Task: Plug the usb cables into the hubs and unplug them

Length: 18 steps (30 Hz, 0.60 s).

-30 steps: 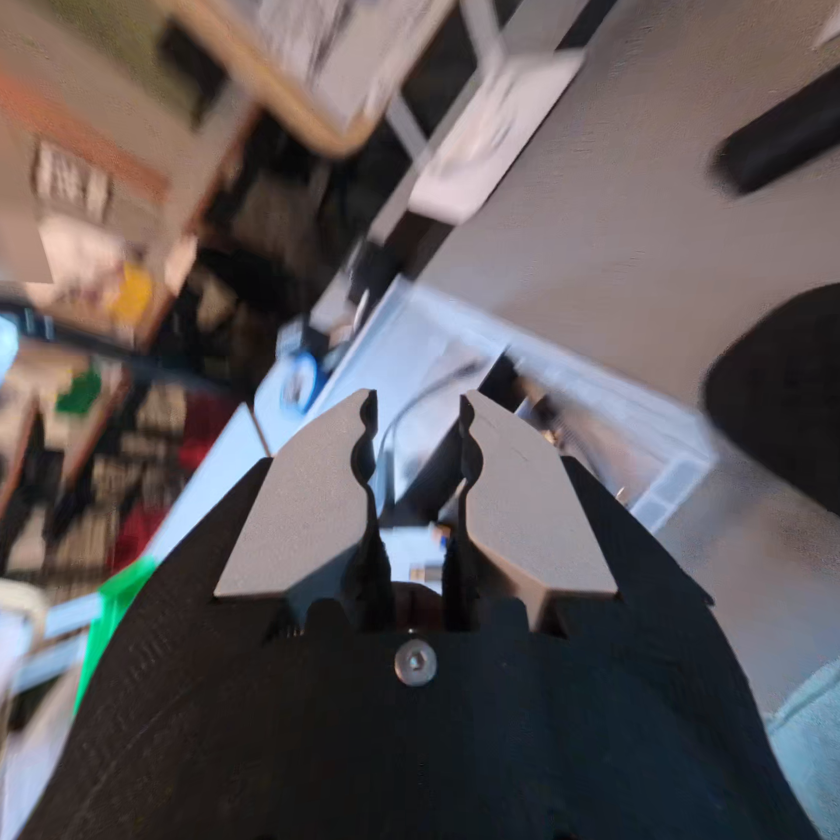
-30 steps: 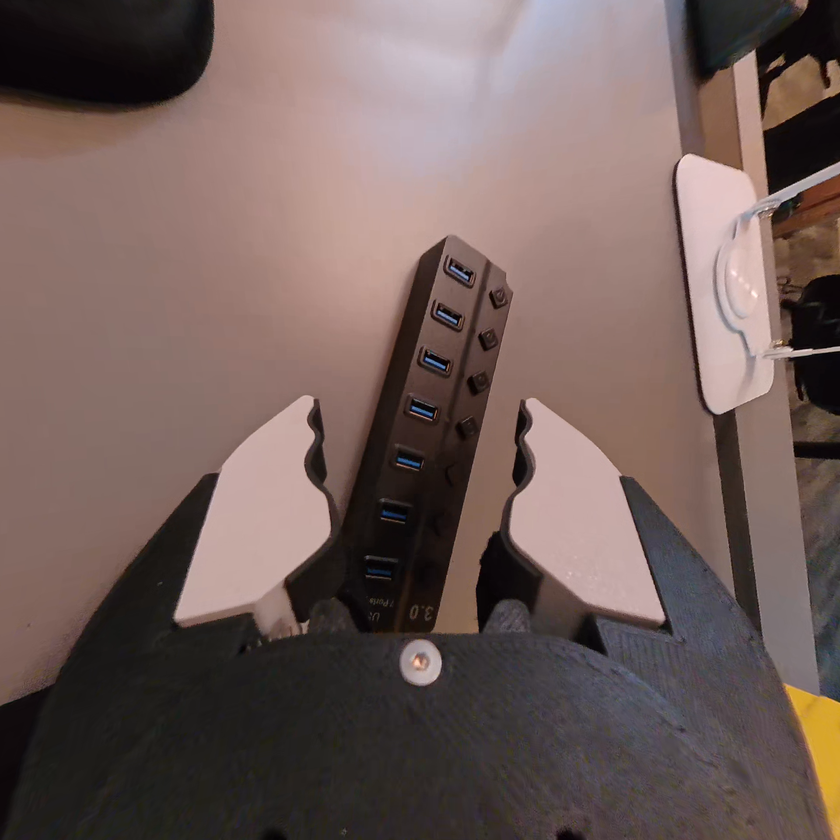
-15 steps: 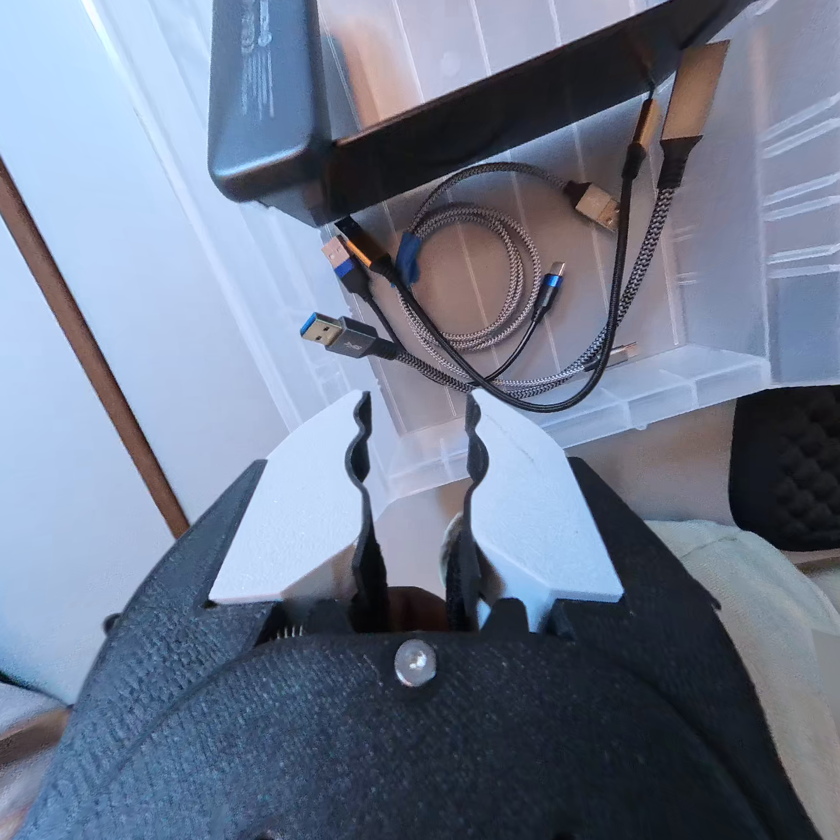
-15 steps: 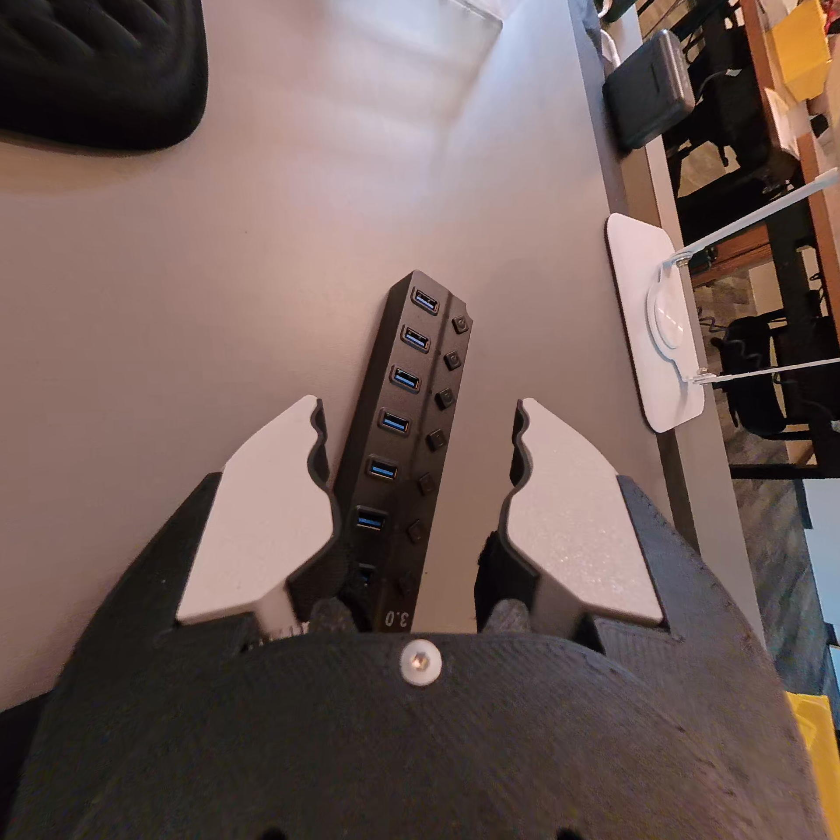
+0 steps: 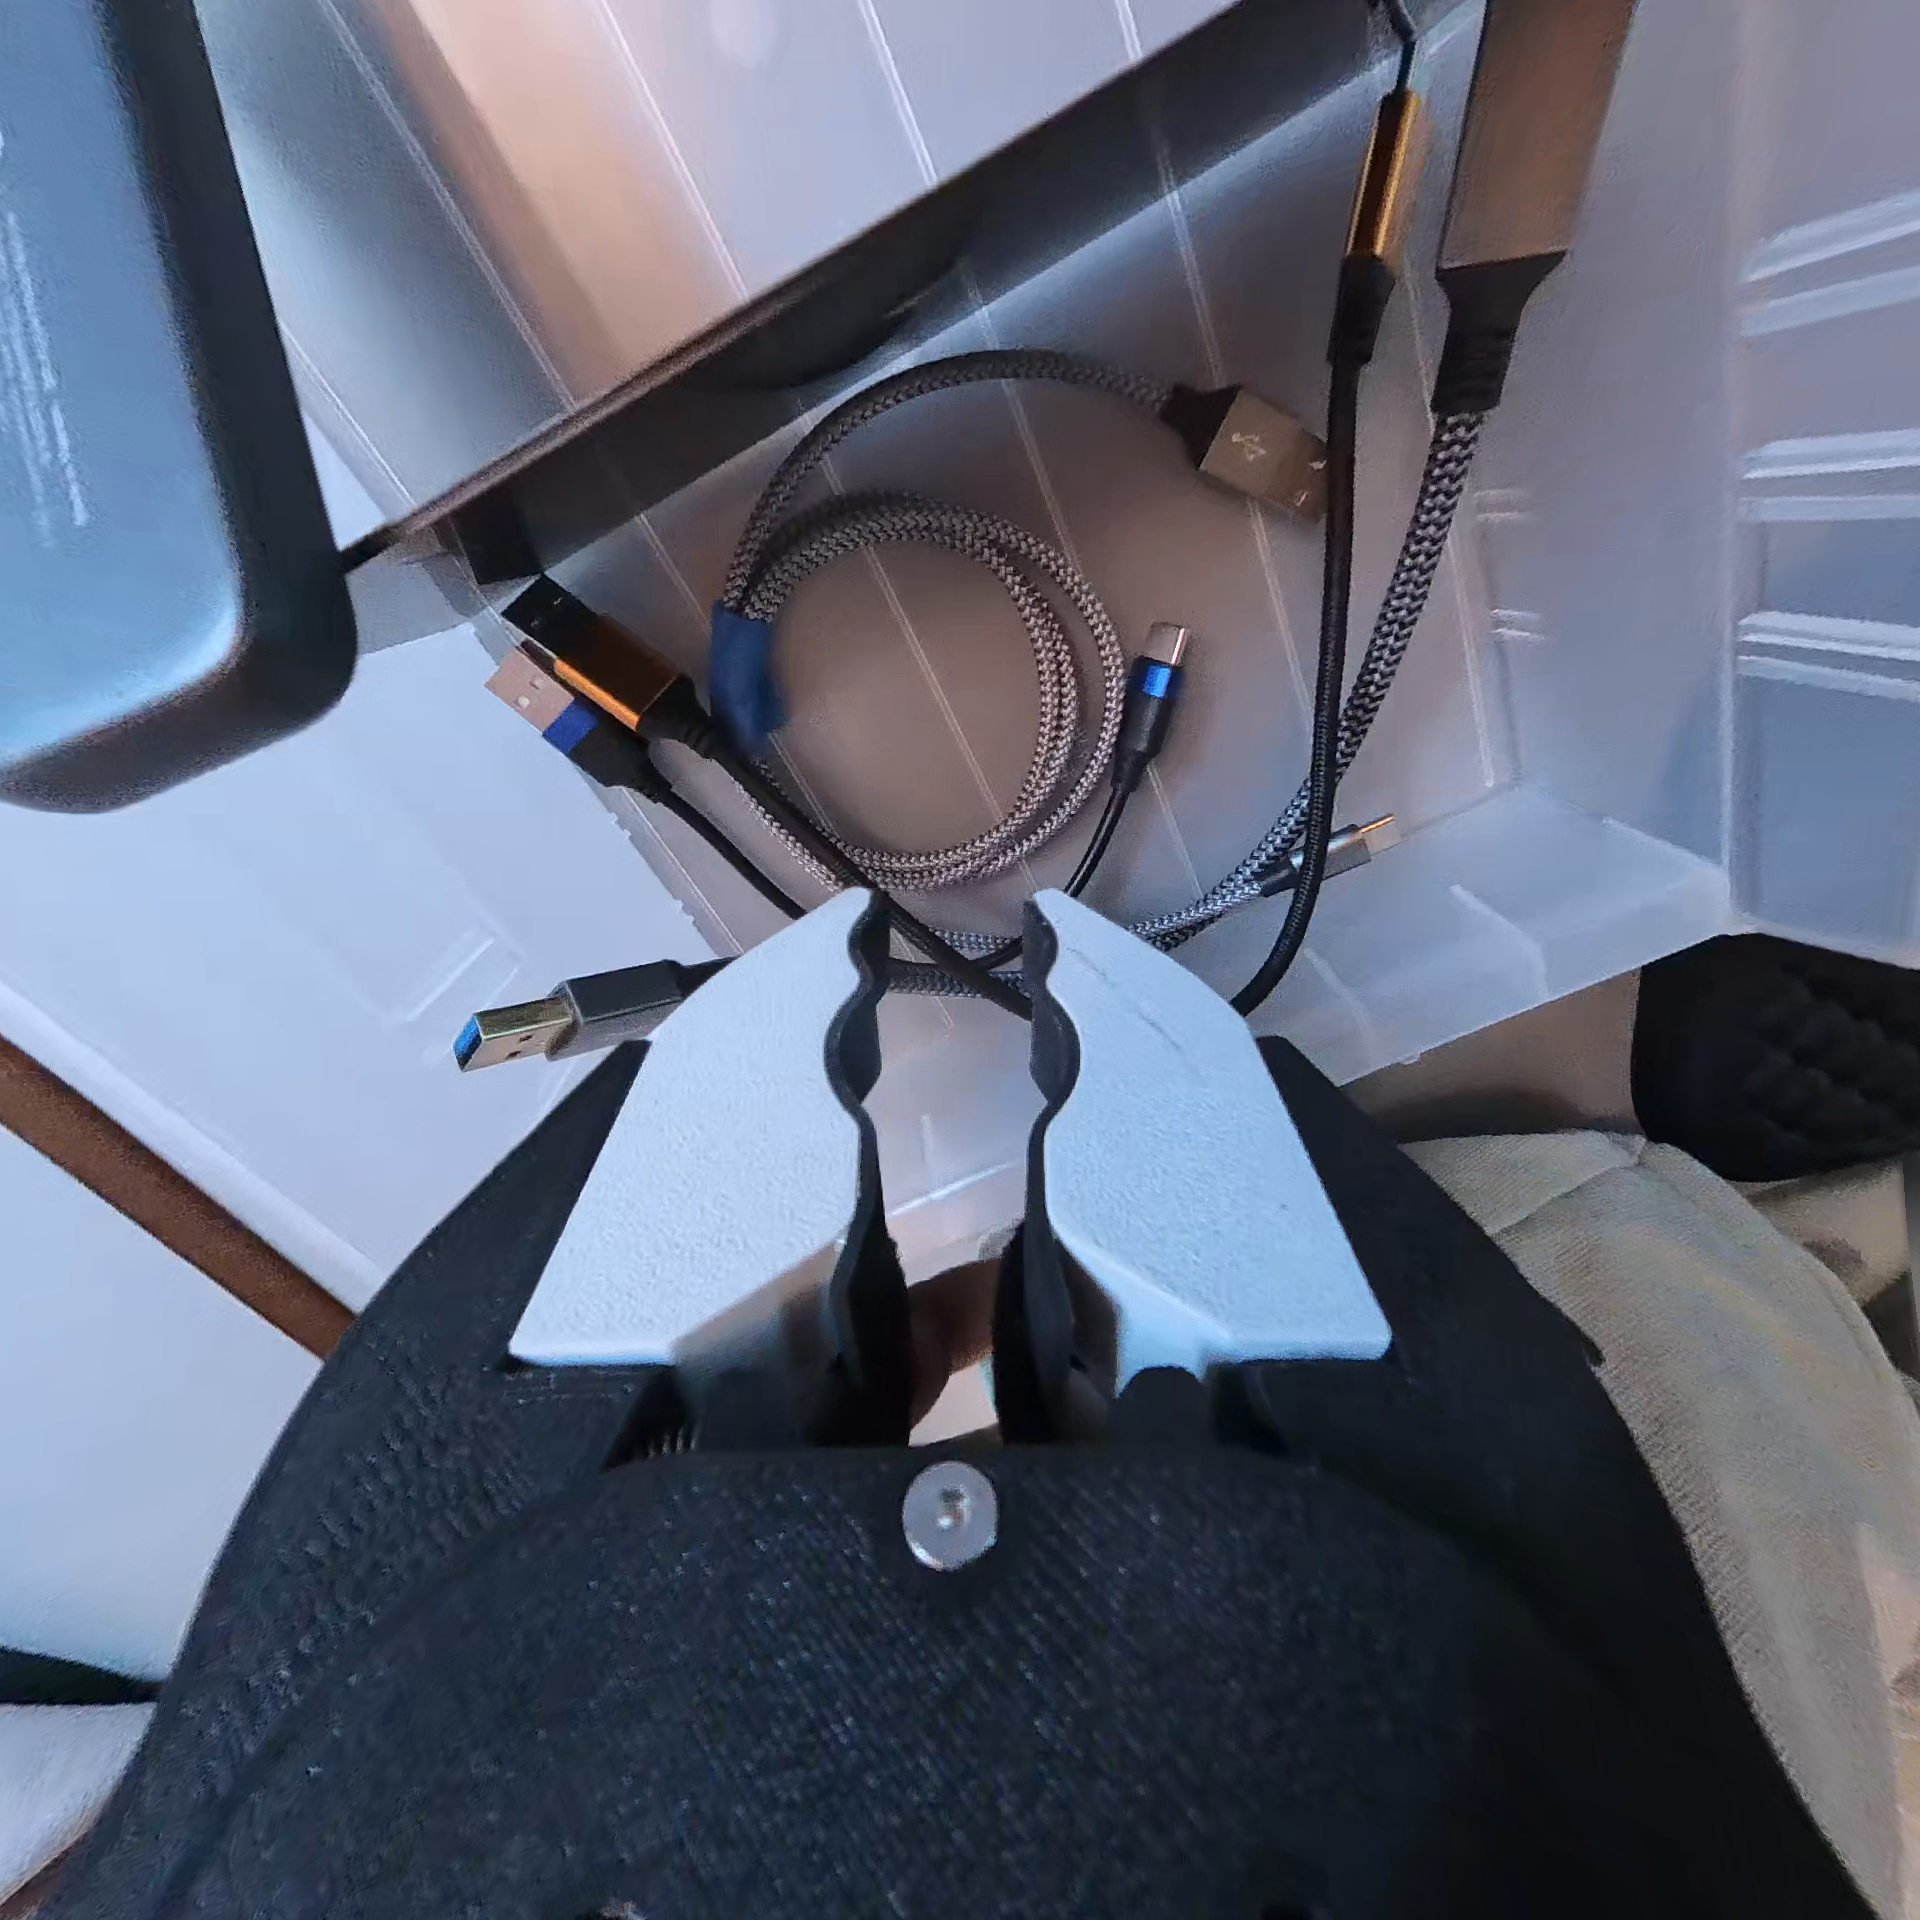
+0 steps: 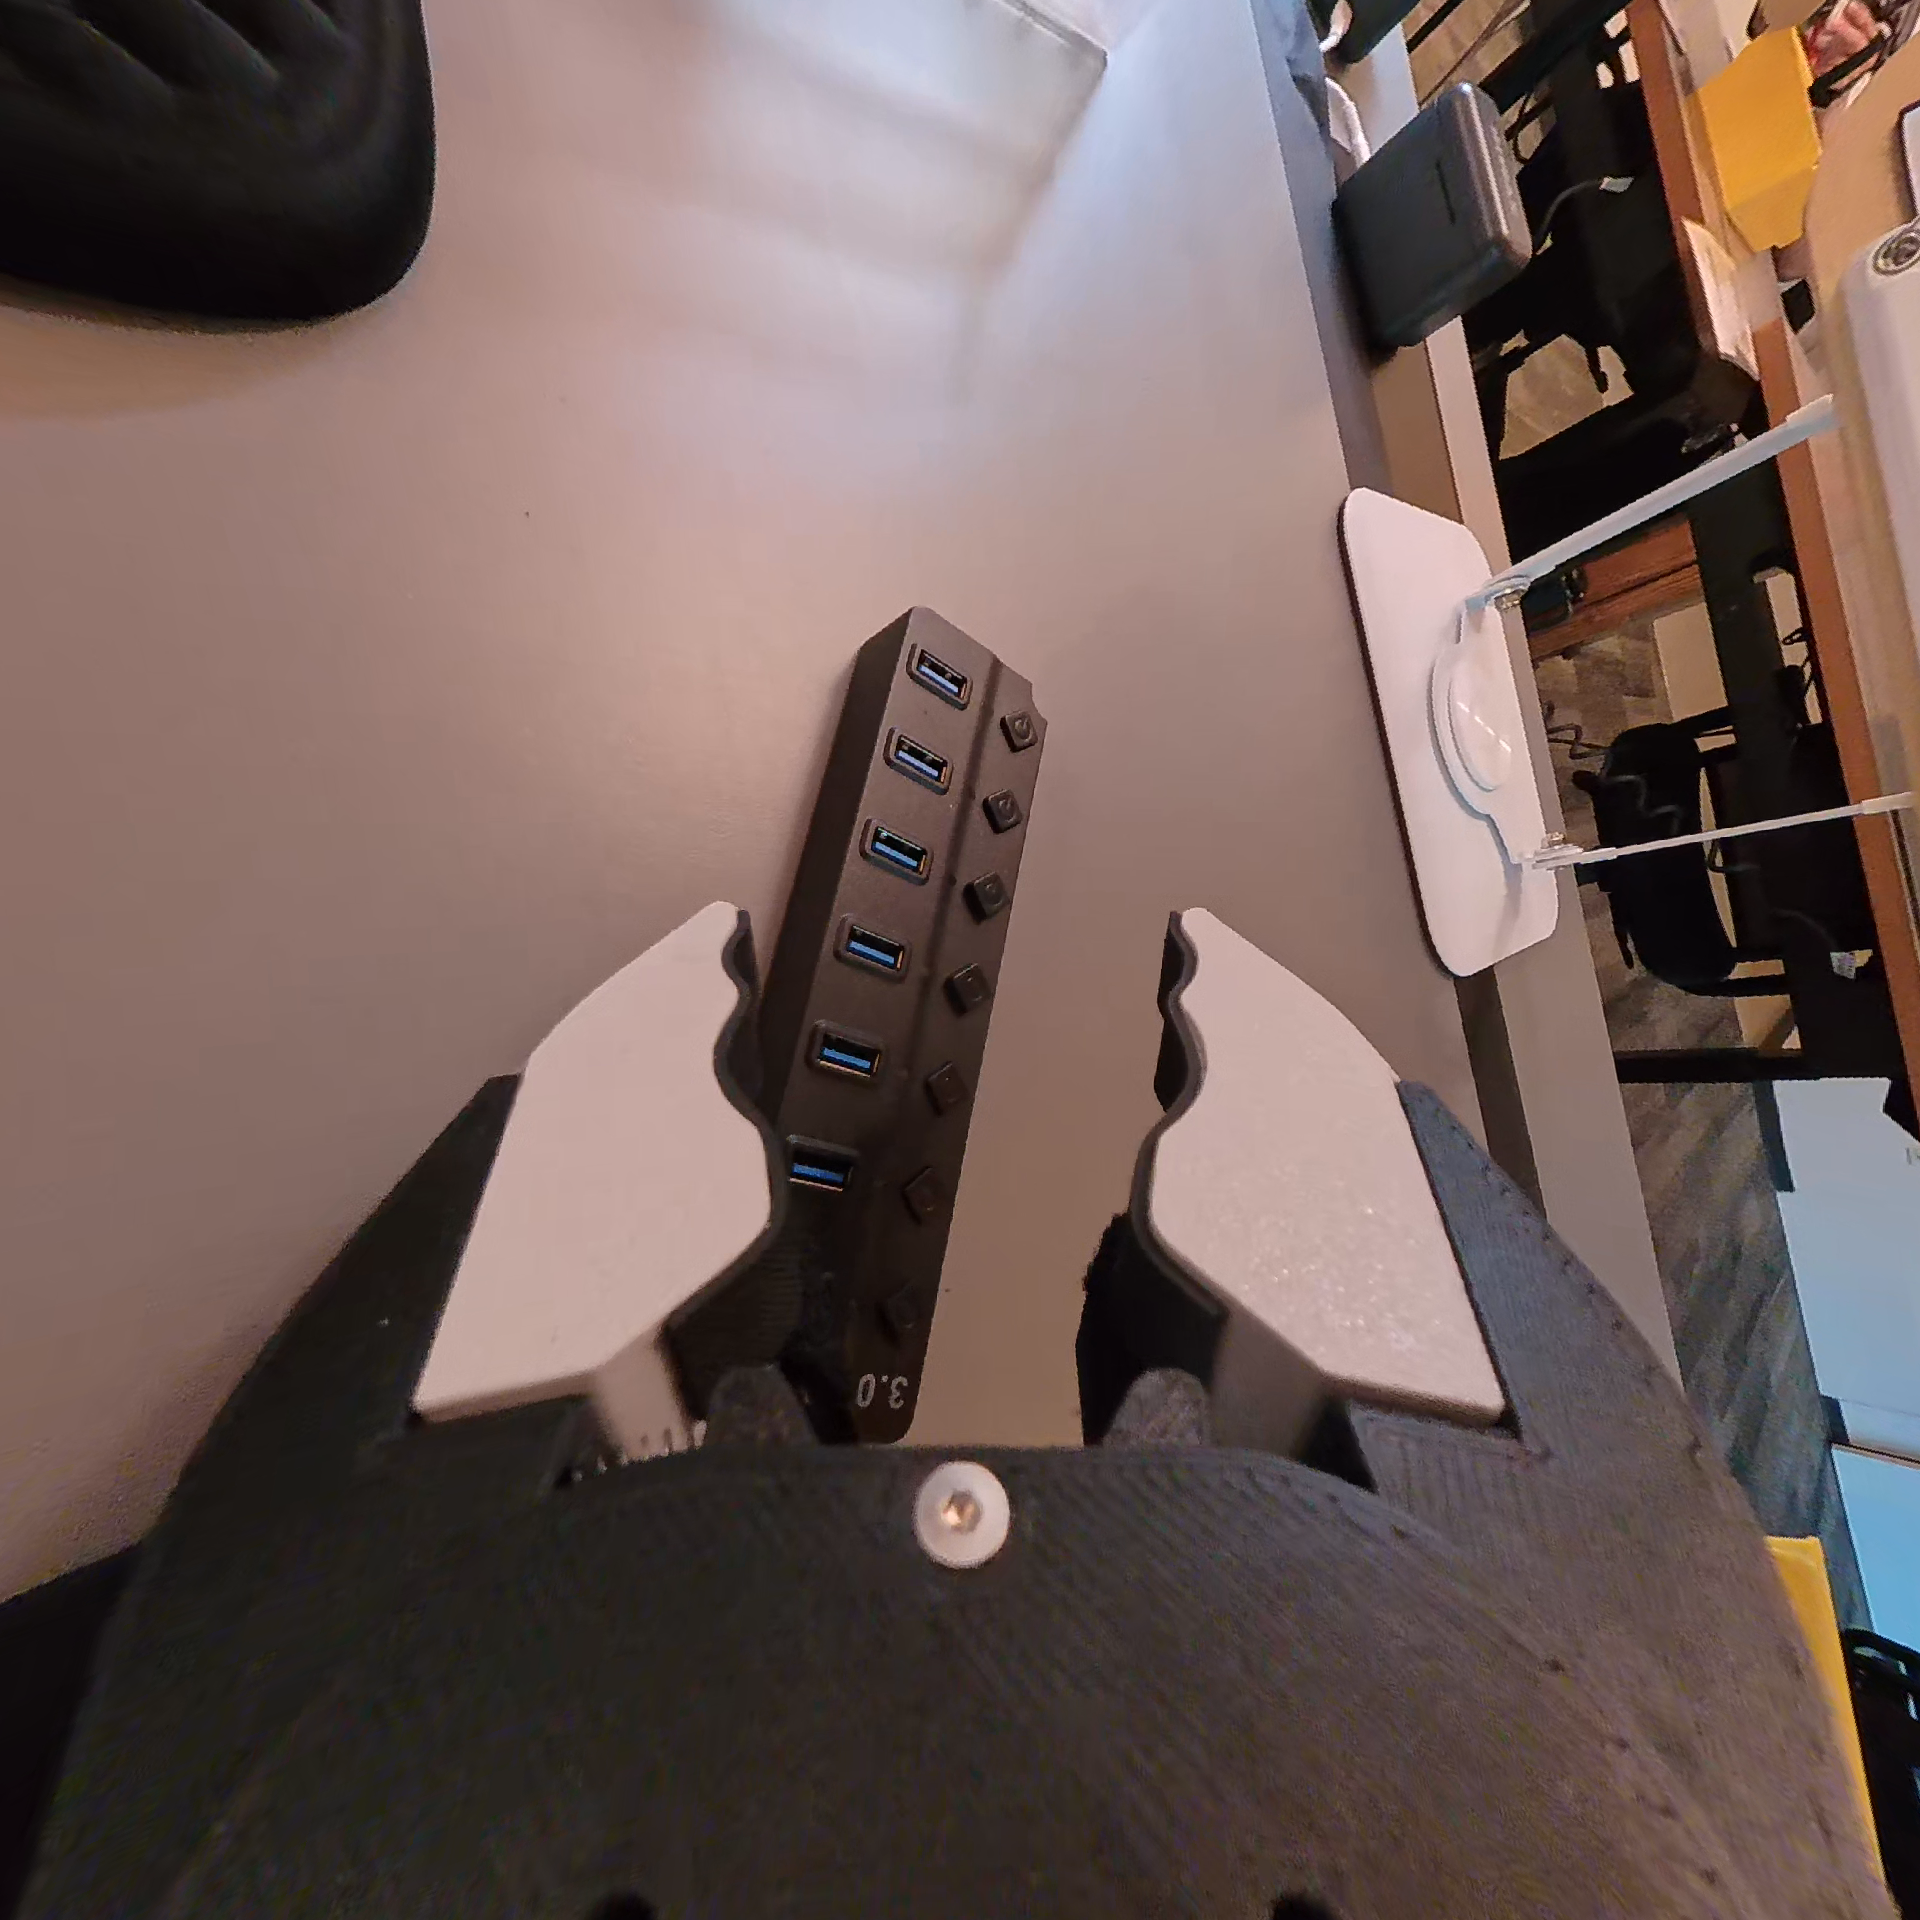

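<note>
Left gripper [image 5: 951, 920]: jaws parted by a narrow gap, nothing clamped; tips poised over the near edge of a clear plastic bin [image 5: 1621, 862], where two cable runs cross just beyond them.

In the bin lies a tangle of USB cables: a coiled grey braided cable [image 5: 935, 686] bound with a blue tie, a black cable with an orange-banded plug [image 5: 597, 660], and a grey metal plug with a blue tongue [image 5: 566, 1018] that points left, just beside the left finger.

Handling judged: the cables are light and limp, and the braid will slide and drag its neighbours along. Hold is best taken on a rigid plug housing, not on the cord. The grey plug lies apart from the tangle and is judged the easiest pick.

Right gripper [image 6: 956, 925]: jaws wide apart, empty, straddling the near end of the black USB hub [image 6: 914, 935], which lies flat on the grey table [image 6: 416, 623]. The left finger looks close to the hub's edge; contact cannot be told. All visible ports are empty. The hub is stiff, light and likely to skate when pushed, so it is to be clamped across its long sides.
</note>
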Motion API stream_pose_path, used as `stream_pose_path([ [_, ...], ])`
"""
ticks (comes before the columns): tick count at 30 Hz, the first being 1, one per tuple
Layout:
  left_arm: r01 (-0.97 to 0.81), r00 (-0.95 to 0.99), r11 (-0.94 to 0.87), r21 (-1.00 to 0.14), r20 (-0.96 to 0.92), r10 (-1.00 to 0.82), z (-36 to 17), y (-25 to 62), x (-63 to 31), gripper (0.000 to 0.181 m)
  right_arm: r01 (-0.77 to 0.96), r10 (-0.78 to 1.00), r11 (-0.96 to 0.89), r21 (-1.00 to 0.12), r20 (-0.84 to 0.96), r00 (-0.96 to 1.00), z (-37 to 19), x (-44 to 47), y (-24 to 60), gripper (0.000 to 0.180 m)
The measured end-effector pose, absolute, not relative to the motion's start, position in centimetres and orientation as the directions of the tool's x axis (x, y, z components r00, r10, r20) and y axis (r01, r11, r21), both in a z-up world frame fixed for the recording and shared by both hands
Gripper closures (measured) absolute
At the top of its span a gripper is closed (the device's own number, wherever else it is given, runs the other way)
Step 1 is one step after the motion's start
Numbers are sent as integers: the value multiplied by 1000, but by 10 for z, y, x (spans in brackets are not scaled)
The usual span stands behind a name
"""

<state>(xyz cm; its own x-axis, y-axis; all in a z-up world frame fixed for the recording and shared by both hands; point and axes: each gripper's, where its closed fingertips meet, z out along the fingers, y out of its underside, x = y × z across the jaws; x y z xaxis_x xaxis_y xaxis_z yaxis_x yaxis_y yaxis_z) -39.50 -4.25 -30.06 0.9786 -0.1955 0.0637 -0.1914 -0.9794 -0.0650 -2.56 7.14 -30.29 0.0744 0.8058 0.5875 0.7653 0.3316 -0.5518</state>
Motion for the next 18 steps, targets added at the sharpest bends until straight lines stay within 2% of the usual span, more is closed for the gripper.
stream_pose_path([
  [8,-168,985,-985,39,38,-166,-312,-52,-404,155,764,792,351,-541,607,66,-301,-27,72,106],
  [18,-160,982,-984,74,111,-151,-323,-54,-401,168,761,783,365,-537,619,60,-300,-27,72,106],
])
